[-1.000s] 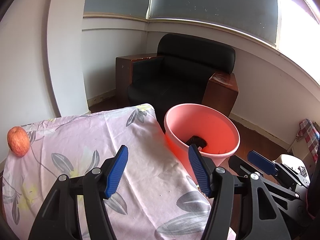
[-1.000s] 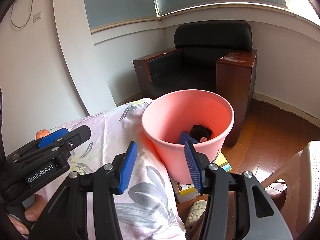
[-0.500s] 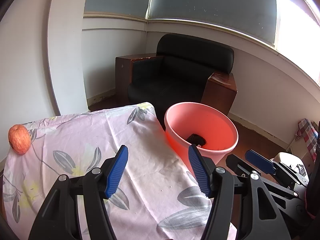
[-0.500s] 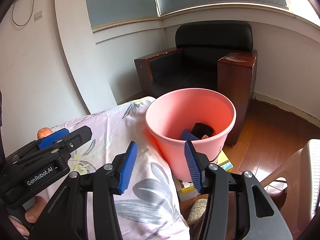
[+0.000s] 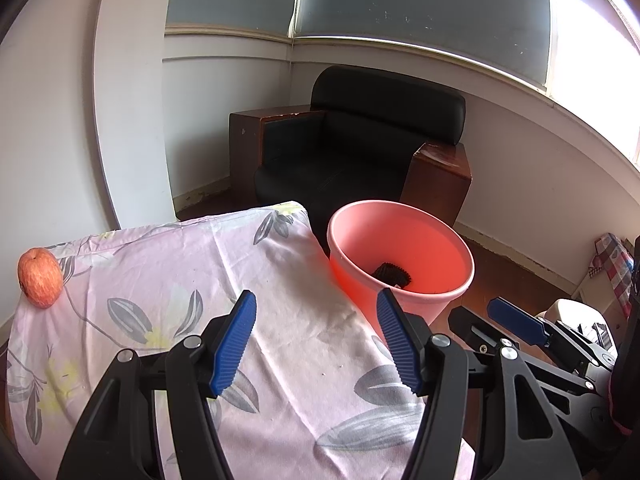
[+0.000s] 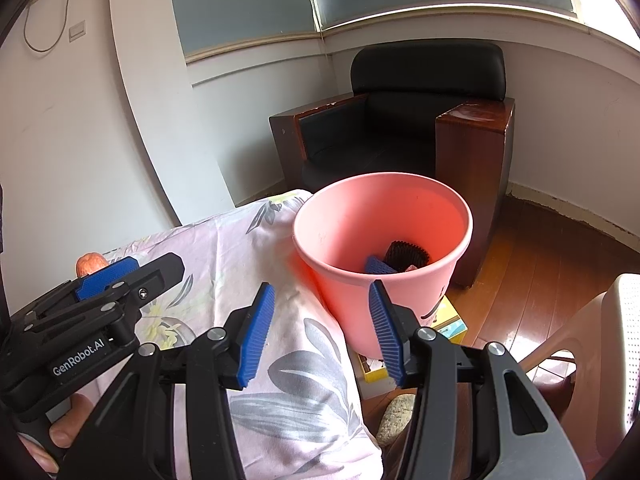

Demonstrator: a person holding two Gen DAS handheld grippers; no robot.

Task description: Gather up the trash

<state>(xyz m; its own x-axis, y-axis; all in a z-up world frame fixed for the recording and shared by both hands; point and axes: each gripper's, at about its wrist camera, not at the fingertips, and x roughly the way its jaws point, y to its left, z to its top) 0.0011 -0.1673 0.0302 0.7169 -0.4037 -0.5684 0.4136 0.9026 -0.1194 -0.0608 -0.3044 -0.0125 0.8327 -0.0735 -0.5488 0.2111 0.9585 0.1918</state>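
A pink plastic bucket [image 5: 416, 280] stands beside the table's right edge; it also shows in the right wrist view [image 6: 344, 240]. Inside lie a dark crinkled paper cup [image 6: 408, 255] and a blue scrap [image 6: 376, 266]. My left gripper [image 5: 316, 340] is open and empty above the flowered cloth [image 5: 160, 280]. My right gripper [image 6: 320, 328] is open and empty, over the table's right edge just short of the bucket. A red apple [image 5: 40, 278] sits at the cloth's far left.
A black armchair with brown wooden arms [image 5: 360, 152] stands behind the bucket. A yellow box [image 6: 448, 320] lies under the bucket on the wooden floor. A beige plastic chair [image 6: 600, 328] is at the right.
Both grippers have drawn back a little from the bucket, which now looks smaller and farther. Both stay open and empty.
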